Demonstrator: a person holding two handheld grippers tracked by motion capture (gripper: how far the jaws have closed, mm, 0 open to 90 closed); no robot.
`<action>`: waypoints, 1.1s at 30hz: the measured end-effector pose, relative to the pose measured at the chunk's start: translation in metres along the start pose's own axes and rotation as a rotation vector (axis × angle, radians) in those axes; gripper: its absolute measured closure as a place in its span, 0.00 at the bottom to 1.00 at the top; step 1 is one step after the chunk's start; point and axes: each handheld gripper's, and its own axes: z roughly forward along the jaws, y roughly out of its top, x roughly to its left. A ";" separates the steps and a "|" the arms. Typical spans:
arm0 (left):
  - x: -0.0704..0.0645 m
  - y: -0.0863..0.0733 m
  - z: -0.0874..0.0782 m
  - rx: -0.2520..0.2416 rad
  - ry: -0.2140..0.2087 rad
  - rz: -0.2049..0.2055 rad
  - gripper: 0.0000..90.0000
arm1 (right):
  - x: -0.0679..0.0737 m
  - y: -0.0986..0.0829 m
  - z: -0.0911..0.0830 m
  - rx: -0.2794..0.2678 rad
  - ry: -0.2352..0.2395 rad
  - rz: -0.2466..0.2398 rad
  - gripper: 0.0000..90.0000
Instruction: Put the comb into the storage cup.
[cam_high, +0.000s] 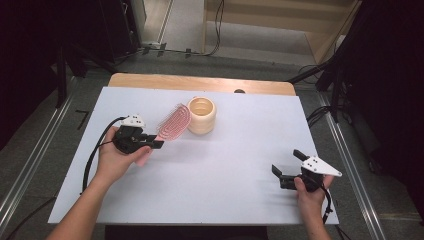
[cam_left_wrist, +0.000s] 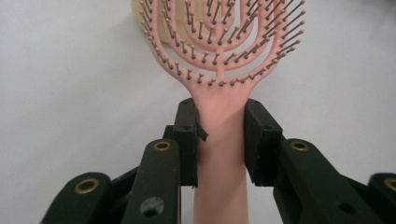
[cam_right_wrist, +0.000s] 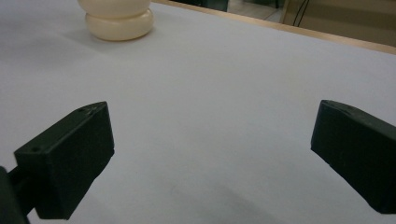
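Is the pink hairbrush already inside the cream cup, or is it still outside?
Outside. The left gripper grips the pink hairbrush by its handle, and the head sits beside the cream cup, not in its opening.

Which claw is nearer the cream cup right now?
Left. The left claw holds the pink brush just beside the cup; the right claw sits open, far off near the table's right corner.

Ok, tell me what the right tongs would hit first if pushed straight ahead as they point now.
Probably nothing soon: the open right tongs face bare white table. The cream ribbed cup sits off to the left of their line, though depth is unclear.
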 end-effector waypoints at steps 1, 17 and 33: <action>0.000 0.001 0.000 -0.003 -0.006 -0.002 0.78 | 0.000 0.000 0.000 -0.001 0.001 0.000 0.00; 0.001 0.010 0.004 -0.100 -0.020 -0.022 0.78 | 0.001 0.000 0.001 0.012 0.002 -0.007 0.00; 0.007 0.015 -0.002 -0.219 -0.043 -0.069 0.78 | 0.002 0.000 0.003 0.019 0.003 -0.014 0.00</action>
